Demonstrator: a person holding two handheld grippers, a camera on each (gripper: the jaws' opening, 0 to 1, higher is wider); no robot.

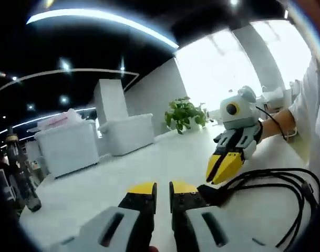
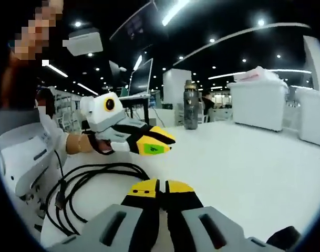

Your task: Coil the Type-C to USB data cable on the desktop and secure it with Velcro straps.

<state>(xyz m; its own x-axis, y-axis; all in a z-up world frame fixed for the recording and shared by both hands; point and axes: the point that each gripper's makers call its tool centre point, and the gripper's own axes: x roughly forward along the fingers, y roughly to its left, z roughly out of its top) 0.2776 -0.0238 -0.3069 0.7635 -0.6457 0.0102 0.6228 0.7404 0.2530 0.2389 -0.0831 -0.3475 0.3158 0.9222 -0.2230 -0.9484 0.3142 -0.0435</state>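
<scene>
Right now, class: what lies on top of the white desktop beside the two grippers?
A black data cable lies in loose loops on the white desktop. The left gripper hovers above it, the right gripper beside it. Part of the cable is hidden behind the right gripper's body.

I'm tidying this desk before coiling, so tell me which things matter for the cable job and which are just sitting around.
Job:
cable, black, in loose loops on the desk
left gripper
right gripper

Lying about:
bottle
plant
white bins
laptop
</scene>
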